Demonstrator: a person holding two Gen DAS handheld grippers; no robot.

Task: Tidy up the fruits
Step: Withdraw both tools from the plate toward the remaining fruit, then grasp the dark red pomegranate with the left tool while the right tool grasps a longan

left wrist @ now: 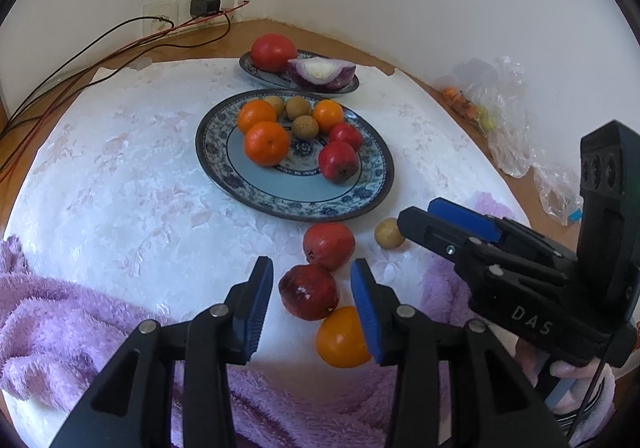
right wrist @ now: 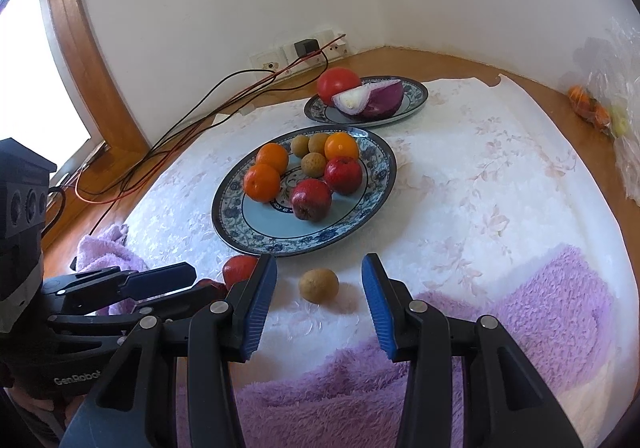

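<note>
**Both grippers open over loose fruit**

Left gripper [left wrist: 312,298]: jaws apart, a dark red fruit [left wrist: 309,291] between the pads on the cloth, not touched. A second red fruit [left wrist: 329,246] lies just beyond it; an orange [left wrist: 340,338] sits near the right pad.

Centre: the plate [left wrist: 256,192] holds three oranges, three longans and two red fruits.

Right gripper [right wrist: 319,302]: jaws apart, a longan [right wrist: 318,285] between them on the cloth, clear of both pads. Far plate [right wrist: 416,94]: tomato and half onion.
</note>
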